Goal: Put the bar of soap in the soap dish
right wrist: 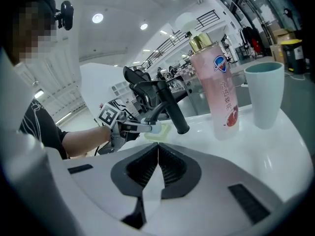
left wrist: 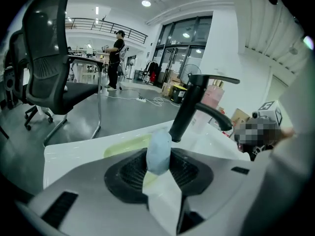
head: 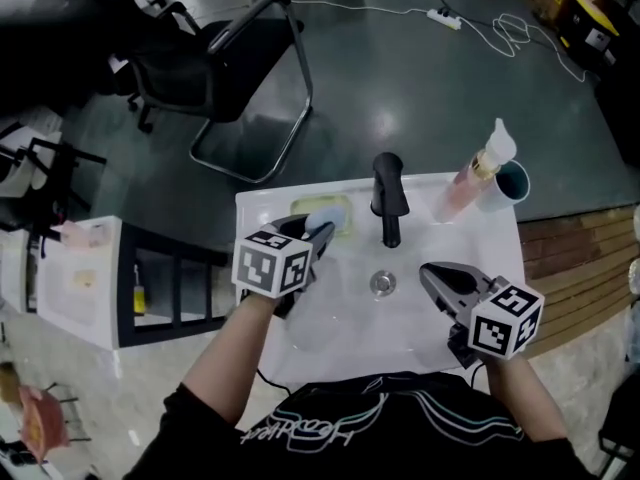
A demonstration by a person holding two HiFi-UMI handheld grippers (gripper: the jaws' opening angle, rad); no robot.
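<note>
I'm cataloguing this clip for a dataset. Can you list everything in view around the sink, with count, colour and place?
sink: one, white, in front of the person
tap: one, black, back middle of the sink
drain: one, silver, middle of the basin
soap dish: one, pale yellow-green, back left of the sink
bar of soap: one, pale blue, held at the soap dish
bottle: one, pink with a gold collar, back right of the sink
cup: one, teal, right of the bottle
chair: one, black, on the floor beyond the sink
power strip: one, white, far floor
cabinet: one, white, left of the sink
left claw: one, grey, shut on the bar of soap
right claw: one, grey, shut, empty, over the sink's right side
</note>
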